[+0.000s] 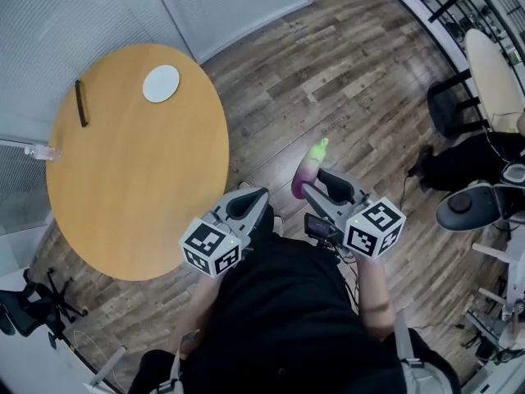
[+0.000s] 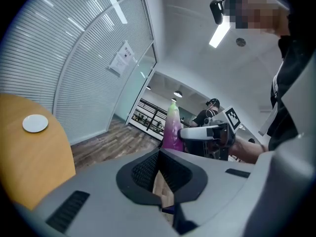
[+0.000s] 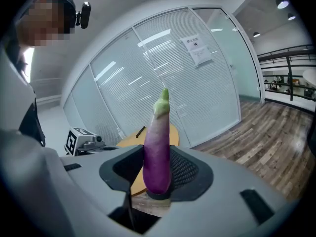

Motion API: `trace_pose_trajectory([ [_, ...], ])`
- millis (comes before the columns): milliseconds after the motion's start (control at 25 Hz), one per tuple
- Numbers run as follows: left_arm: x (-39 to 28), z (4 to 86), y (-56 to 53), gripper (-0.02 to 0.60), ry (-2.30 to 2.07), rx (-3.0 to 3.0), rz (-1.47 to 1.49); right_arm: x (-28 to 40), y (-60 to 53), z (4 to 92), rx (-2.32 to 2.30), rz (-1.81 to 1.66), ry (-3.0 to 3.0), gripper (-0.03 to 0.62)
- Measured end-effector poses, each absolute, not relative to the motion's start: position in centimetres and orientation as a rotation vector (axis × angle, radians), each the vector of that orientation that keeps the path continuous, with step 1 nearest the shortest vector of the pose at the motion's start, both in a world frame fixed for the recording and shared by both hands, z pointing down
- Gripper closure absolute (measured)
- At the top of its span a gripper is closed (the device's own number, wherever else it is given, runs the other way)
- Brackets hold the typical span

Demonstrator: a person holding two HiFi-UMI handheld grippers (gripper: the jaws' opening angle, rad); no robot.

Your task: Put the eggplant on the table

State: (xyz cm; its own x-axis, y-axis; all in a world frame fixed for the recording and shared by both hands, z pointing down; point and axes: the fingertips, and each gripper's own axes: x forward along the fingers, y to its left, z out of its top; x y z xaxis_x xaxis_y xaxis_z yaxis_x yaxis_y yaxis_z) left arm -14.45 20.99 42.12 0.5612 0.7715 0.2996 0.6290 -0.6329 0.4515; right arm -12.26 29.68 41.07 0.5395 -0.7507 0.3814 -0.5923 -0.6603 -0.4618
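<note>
The person [image 1: 279, 318] in black holds both grippers close in front of the body, above the wood floor [image 1: 344, 72]. The left gripper [image 1: 248, 197] has its jaws together, and nothing is between them. The right gripper [image 1: 314, 185] is closed on the eggplant [image 3: 158, 152], and its dark pads press the purple lower part from both sides. The eggplant stands about upright, with its green stem end on top, well above the pads. It is in the air over the floor, to the right of the table [image 1: 139, 212] and not over it. The table is round, with a light wood top. On its far part lies a white disc [image 1: 161, 83]. Left of the disc, apart from it, lies a black stick [image 1: 81, 103]. Behind the table there is a wall with blinds [image 1: 66, 15].
</note>
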Motion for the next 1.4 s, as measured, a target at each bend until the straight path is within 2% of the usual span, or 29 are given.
trace_pose_trajectory([
  [400,-4.1,39.8,16.0,0.571,1.111,2.556,0.56,-2.2,24.6,38.1,-2.561,-0.766,1.222,0.424],
  [720,-2.0,39.8,11.1,0.571,0.945,2.603,0.555,2.1,20.8,37.9,-2.522,-0.784,1.324,0.424],
  [1040,-1.1,41.1,4.8,0.571,0.556,2.663,0.52,6.0,13.8,39.0,-2.374,-0.862,1.679,0.424],
  [1400,0.4,41.1,-2.0,0.571,-0.079,2.637,0.392,11.3,3.2,39.1,-2.019,-0.961,2.255,0.424],
])
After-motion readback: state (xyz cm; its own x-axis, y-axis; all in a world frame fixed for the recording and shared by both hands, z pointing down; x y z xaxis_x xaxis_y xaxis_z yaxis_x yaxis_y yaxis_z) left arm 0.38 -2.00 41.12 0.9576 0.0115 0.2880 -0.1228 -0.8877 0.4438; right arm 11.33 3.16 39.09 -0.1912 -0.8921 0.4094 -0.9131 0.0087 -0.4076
